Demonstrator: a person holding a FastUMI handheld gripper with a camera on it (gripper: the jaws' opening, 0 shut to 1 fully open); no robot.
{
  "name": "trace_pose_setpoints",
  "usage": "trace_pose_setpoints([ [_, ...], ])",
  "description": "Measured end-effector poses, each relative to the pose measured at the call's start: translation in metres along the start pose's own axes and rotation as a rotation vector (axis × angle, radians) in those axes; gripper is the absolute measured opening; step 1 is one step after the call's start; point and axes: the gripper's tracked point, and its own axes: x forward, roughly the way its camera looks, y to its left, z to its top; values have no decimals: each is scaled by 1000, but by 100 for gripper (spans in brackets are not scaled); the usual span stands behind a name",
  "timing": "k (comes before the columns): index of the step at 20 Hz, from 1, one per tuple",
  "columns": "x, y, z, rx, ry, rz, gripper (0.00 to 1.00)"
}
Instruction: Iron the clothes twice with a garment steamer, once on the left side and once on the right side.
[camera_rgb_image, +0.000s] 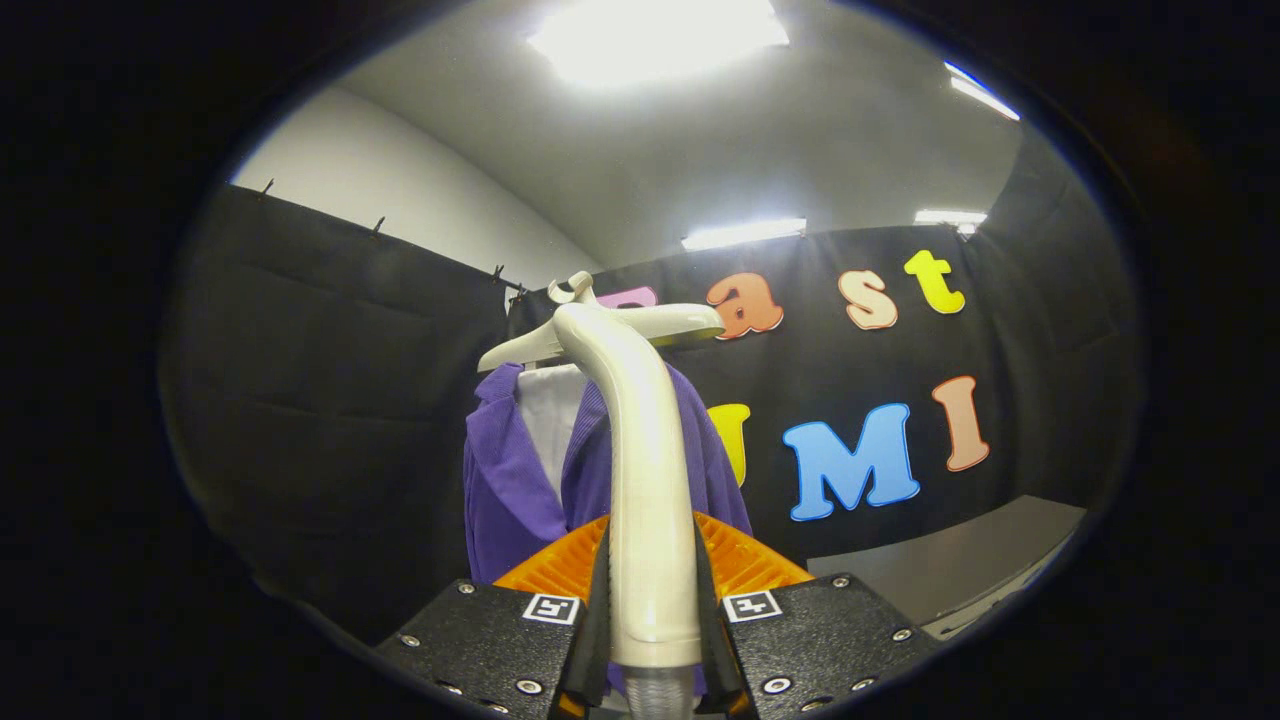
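My gripper is shut on the handle of a cream-white garment steamer, both fingers pressing its sides. The steamer rises upright between the fingers, and its flat head tilts up toward the top of the garment. Beyond it hangs a purple garment with a white lining, on a white hanger against the black booth wall. The steamer's neck hides the middle of the garment. A ribbed grey hose leaves the handle's lower end.
Black cloth walls close in the left and the back. A grey floor or ledge lies to the lower right. Ceiling lights glare overhead.
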Motion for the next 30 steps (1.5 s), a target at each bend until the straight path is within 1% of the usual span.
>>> trace_pose_setpoints([
  [3, 3, 10, -23, -33, 36, 14, 38],
  [8, -3, 8, -73, -37, 141, -8, 38],
  [20, -47, 2, -171, -48, 329, -80, 38],
  [25, -66, 2, -215, -34, 401, -101, 38],
  [27, -72, 8, -234, -36, 441, -94, 38],
  [30, -78, 6, -244, -55, 436, -105, 38],
])
